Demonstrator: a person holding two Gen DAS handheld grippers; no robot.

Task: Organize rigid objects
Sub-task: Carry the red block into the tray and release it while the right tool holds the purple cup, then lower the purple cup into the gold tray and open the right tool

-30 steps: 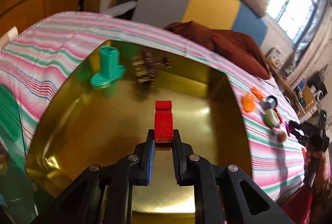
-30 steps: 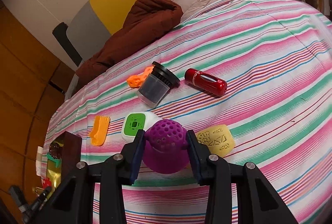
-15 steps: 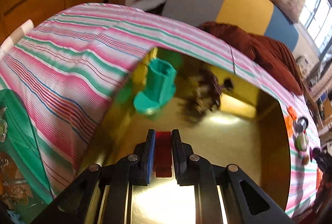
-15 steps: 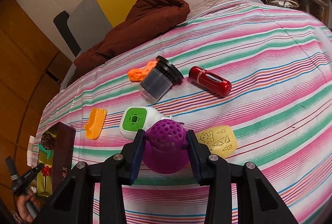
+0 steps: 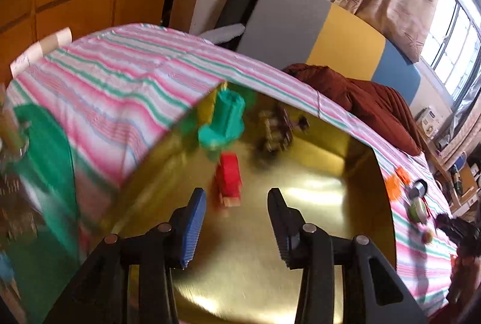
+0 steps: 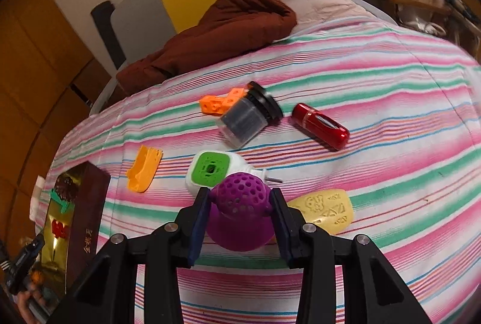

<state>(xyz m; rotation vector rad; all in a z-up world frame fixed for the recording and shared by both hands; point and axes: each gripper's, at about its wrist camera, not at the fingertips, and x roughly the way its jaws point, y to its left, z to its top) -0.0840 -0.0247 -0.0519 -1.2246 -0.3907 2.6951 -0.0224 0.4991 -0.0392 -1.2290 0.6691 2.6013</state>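
The red block (image 5: 230, 179) has been let go. Half a second ago it was pinched between the blue pads of the left hand-held gripper (image 5: 237, 205); now the jaws are spread wide, nothing is held, and the block is seen lying on the gold floor of the box (image 5: 315, 233), just ahead of the left finger (image 5: 194, 221) and apart from both fingers. The left view is blurred, so whether the block is fully settled cannot be told.

Ahead of the block, the teal flanged piece (image 5: 224, 121) is found deeper in the box, near its far-left wall, and a dark, blurred object (image 5: 275, 133) is seen to the right of it. A third object is thus judged to have been delivered into the box.

The right hand-held gripper (image 6: 240, 205) is closed on the purple perforated piece (image 6: 240, 212), as it was a second ago, and the piece is carried above the striped bedcover (image 6: 390, 113). Just beyond its fingertips lies the white and green cube (image 6: 210, 170); to the right, the yellow embossed tile (image 6: 326, 209). Farther ahead, a dark jar (image 6: 248, 119), an orange connector (image 6: 218, 103) and a red capsule (image 6: 321, 125) are left on the bed; an orange scoop-shaped piece (image 6: 144, 164) lies ahead to the left.

The box lies far to the left of the right hand-held gripper. The purple piece is judged to be the next one due there.
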